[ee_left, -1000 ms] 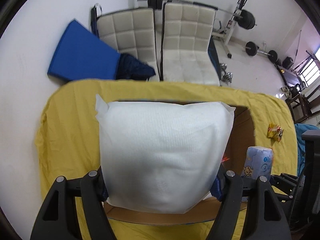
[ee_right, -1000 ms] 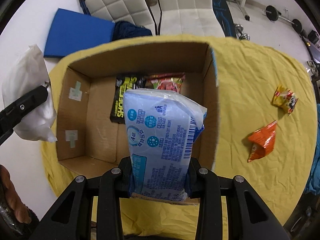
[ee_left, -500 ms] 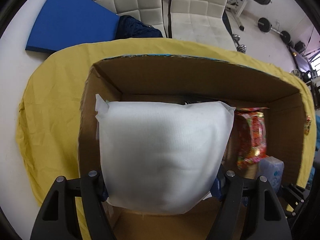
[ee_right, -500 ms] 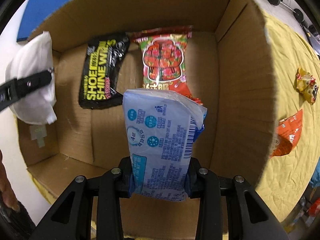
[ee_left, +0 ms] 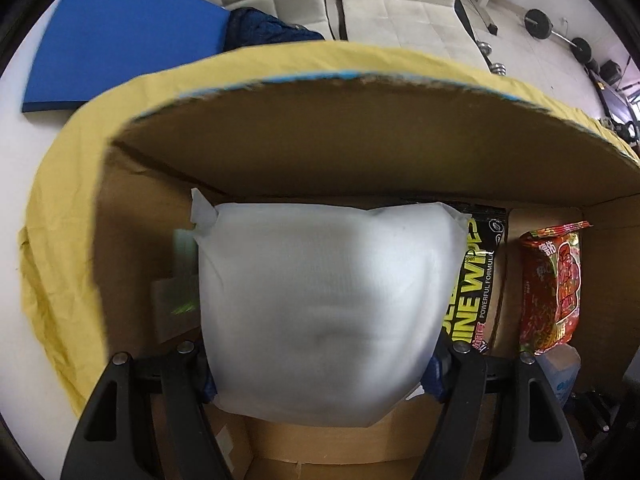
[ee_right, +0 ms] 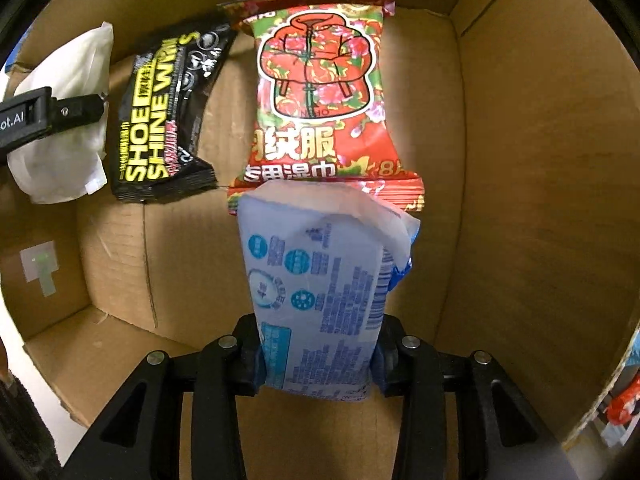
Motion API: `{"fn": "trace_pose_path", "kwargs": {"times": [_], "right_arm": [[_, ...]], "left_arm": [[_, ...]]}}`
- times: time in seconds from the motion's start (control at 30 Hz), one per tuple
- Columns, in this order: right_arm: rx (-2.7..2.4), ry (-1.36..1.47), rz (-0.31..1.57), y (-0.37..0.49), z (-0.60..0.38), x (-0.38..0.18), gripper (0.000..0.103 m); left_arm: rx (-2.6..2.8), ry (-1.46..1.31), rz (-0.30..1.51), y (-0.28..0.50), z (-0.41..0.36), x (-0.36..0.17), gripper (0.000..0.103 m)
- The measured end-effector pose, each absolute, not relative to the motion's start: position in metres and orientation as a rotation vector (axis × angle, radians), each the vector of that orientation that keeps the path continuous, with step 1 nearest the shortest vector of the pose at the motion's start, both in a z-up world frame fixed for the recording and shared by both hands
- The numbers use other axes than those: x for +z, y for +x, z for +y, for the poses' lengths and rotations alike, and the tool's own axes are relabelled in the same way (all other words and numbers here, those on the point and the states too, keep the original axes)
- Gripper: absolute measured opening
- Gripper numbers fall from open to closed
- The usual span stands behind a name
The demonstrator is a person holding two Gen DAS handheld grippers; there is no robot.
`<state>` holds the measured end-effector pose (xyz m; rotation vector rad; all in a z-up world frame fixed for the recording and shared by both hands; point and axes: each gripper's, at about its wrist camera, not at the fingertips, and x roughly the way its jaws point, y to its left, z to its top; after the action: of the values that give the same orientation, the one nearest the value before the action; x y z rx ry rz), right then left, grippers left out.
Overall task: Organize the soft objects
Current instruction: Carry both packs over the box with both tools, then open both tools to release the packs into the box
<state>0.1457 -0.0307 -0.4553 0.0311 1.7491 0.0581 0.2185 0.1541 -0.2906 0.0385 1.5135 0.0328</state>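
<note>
Two soft packs, held over the inside of the brown cardboard box [ee_right: 520,200], ready to go down.

Left wrist view: the left fingers [ee_left: 320,364] squeeze the puffy white soft pack [ee_left: 324,300] from both sides. The pack sticks straight out ahead of them, wide side facing us. The box floor is under and past the pack. The black shoe-wipes packet [ee_left: 476,280] peeks out just right of it, and the red flowery wipes packet [ee_left: 552,288] lies farther right. This hand looks tipped forward, reaching into the box.

Right wrist view: the right fingers [ee_right: 316,364] are closed on the light blue plastic tissue pack [ee_right: 316,304]. Its long side points straight ahead. Its far end covers the near edge of the red packet; I cannot tell if they touch. Bare box floor shows on both sides of the pack. This hand points down into the box.
</note>
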Motion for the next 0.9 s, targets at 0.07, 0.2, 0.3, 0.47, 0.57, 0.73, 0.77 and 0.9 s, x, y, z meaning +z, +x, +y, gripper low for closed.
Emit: {"fn": "trace_pose_path", "kwargs": {"times": [0.07, 0.2, 0.3, 0.47, 0.57, 0.73, 0.77, 0.9], "right_arm": [[0.054, 0.036, 1.757, 0.146, -0.032, -0.459, 0.044], [0.052, 0.037, 1.759, 0.151, -0.033, -0.46, 0.047], [0.055, 0.035, 1.761, 0.161, -0.029, -0.461, 0.051], [0.056, 0.043, 1.766, 0.174, -0.029, -0.46, 0.055], [0.057, 0.041, 1.773, 0.179, -0.026, -0.453, 0.057], [0.072, 0.04, 1.771, 0.186, -0.015, -0.438, 0.069], [0.077, 0.047, 1.768, 0.187, -0.012, -0.434, 0.074], [0.093, 0.058, 1.744, 0.191, 0.001, -0.42, 0.089]], "left_arm": [[0.033, 0.041, 1.53, 0.221, 0.152, -0.297, 0.073], [0.029, 0.033, 1.551, 0.217, 0.152, -0.309, 0.074], [0.025, 0.028, 1.553, 0.215, 0.153, -0.311, 0.075], [0.018, 0.009, 1.569, 0.214, 0.158, -0.312, 0.075], [0.013, -0.007, 1.582, 0.212, 0.16, -0.311, 0.075], [0.007, -0.005, 1.605, 0.214, 0.157, -0.311, 0.076], [0.007, -0.002, 1.608, 0.218, 0.158, -0.312, 0.077], [-0.002, -0.003, 1.616, 0.23, 0.148, -0.316, 0.085]]}}
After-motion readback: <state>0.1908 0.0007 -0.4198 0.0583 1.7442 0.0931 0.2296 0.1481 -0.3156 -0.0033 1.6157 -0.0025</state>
